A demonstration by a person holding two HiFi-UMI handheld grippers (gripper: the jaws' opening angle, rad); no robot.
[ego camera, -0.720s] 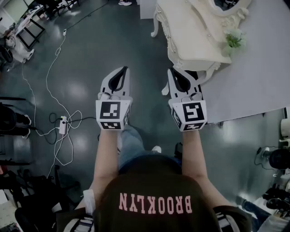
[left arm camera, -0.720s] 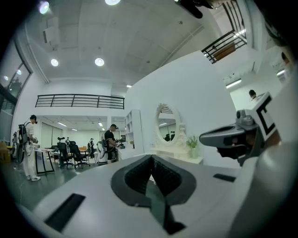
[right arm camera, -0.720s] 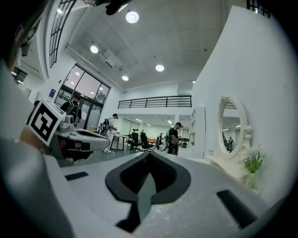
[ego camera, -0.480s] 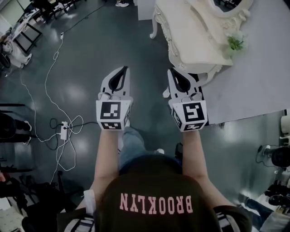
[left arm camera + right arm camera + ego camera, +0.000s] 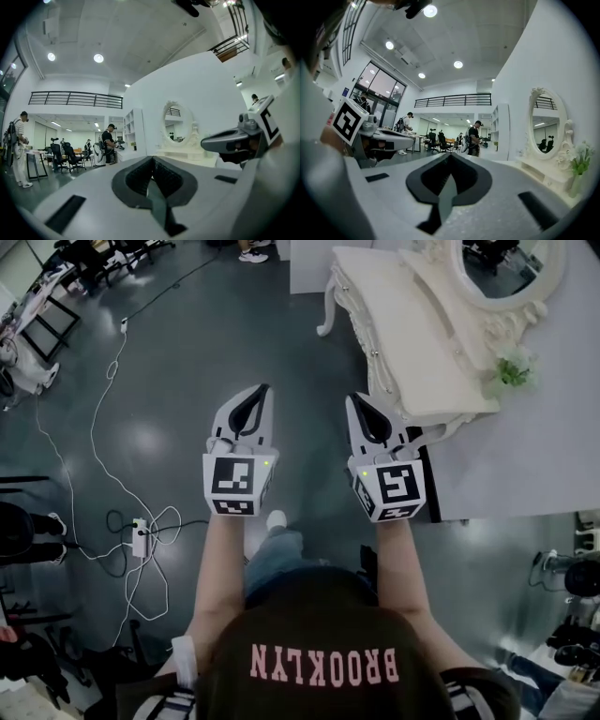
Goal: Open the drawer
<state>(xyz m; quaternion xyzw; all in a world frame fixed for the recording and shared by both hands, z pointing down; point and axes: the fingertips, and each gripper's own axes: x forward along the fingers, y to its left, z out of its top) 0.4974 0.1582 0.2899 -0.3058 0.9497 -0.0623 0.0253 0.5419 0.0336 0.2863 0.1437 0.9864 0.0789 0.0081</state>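
Observation:
A cream dressing table [image 5: 412, 324] with an oval mirror [image 5: 506, 268] and a small green plant [image 5: 511, 371] stands at the upper right of the head view. Its carved drawer front [image 5: 361, 334] faces left, and the drawer looks closed. My left gripper [image 5: 261, 388] and right gripper [image 5: 352, 399] are held side by side over the grey floor, both shut and empty. The right gripper's tip is just short of the table's near corner, not touching it. In the left gripper view the jaws [image 5: 151, 159] meet, with the mirror [image 5: 178, 123] beyond. The right gripper [image 5: 450, 155] shows the same.
White cables and a power strip [image 5: 141, 535] lie on the floor at the left. The table stands on a pale raised platform [image 5: 525, 456]. Desks and chairs [image 5: 56, 287] are at the far left. Several people [image 5: 474, 138] stand in the background. Equipment [image 5: 574, 570] sits at the right edge.
The dressing table has slid lower and to the right in the head view, and more of its mirror shows. Both grippers keep the same shut, side-by-side pose.

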